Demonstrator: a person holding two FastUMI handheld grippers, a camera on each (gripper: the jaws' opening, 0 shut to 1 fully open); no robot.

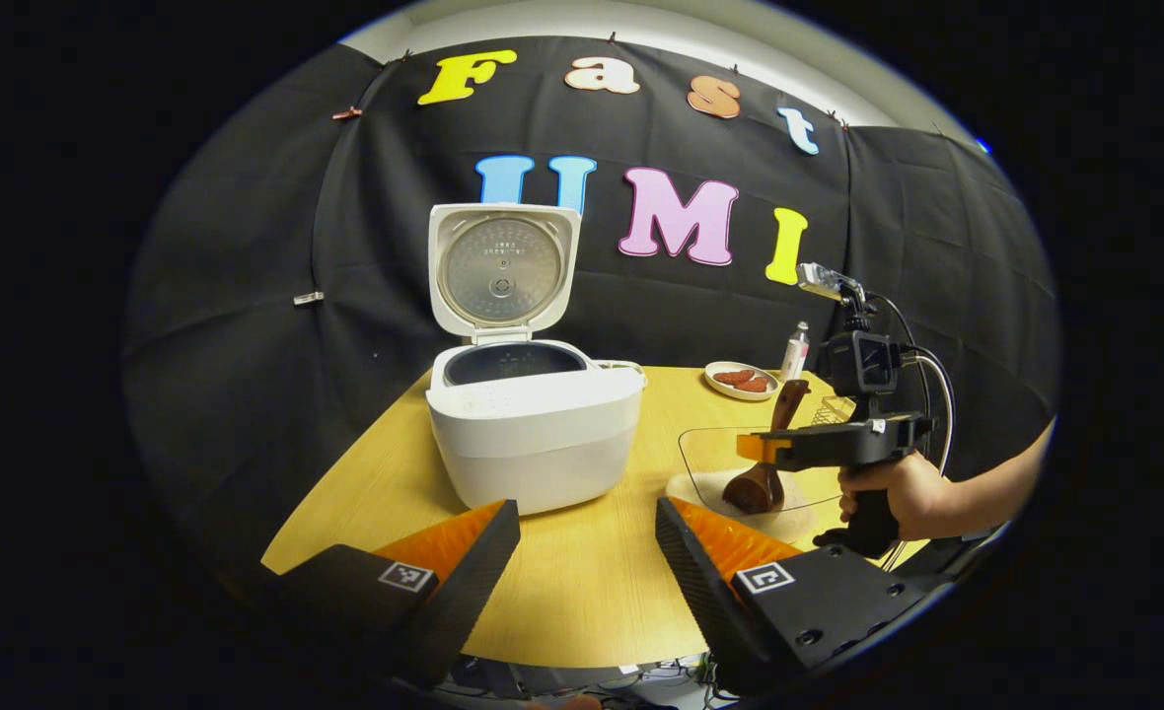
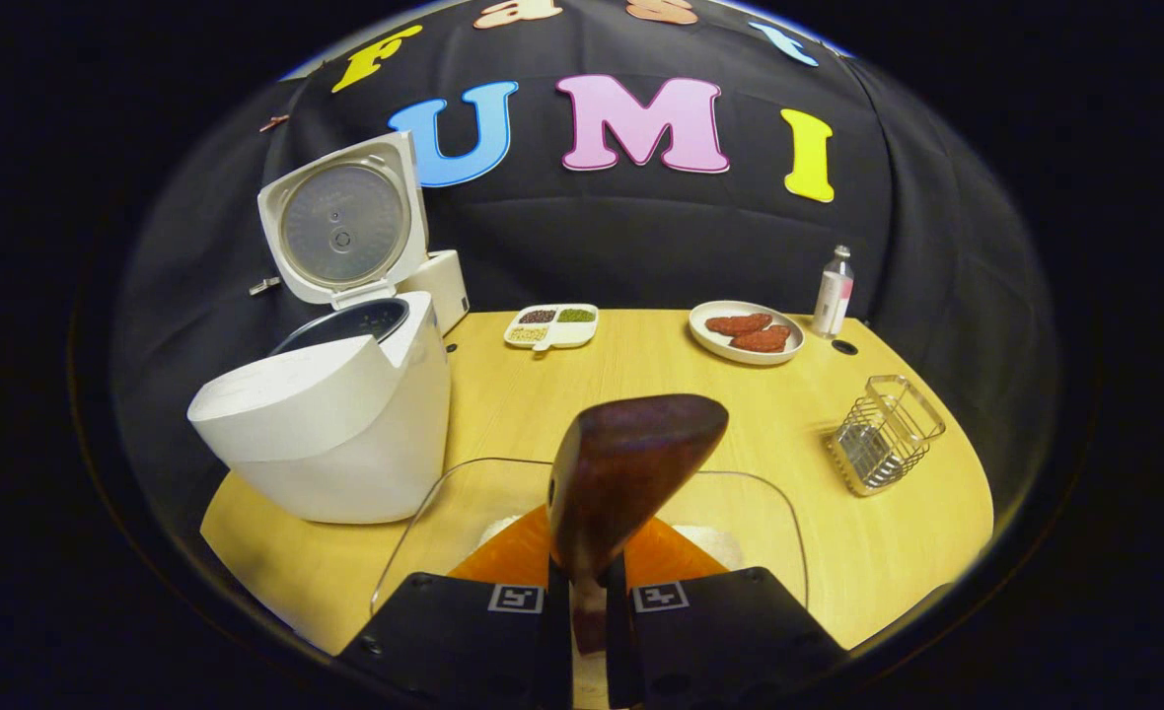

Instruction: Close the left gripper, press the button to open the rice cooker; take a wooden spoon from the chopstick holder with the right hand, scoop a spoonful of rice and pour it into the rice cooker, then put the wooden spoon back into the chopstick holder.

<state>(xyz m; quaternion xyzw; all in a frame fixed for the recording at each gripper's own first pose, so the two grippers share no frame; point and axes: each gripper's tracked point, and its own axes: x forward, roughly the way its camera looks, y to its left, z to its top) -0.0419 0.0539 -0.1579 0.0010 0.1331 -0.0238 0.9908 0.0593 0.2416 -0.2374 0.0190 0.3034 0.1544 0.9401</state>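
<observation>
Gripping the handle of the wooden spoon (image 2: 621,473) between its two fingers, the right tool (image 2: 587,616) holds the spoon over the clear glass dish (image 2: 424,513) that sits near the front edge of the bench (image 2: 641,365); white rice (image 2: 720,537) lies in the bottom of that dish. In the left gripper view the same right tool (image 1: 764,449) appears at the right side, carried by a hand (image 1: 888,493), with the spoon (image 1: 764,473) slanting down so that its bowl sits low inside the dish (image 1: 710,449), at or just above the rice; contact cannot be judged. The left tool (image 1: 587,532) hangs above the front edge of the bench (image 1: 582,582) with its fingers spread well apart and nothing between them. The white rice cooker (image 1: 533,424) stands toward the left side of the bench, its lid (image 1: 501,268) swung up and standing upright, the dark inner pot (image 1: 513,362) exposed. The wire chopstick holder (image 2: 883,434) stands near the right edge, tilted in this fisheye view. Along the back edge sit a divided dish of grains (image 2: 550,325), a plate of reddish-brown pieces (image 2: 745,333) and, beside it toward the right back corner, a small bottle (image 2: 834,281).
</observation>
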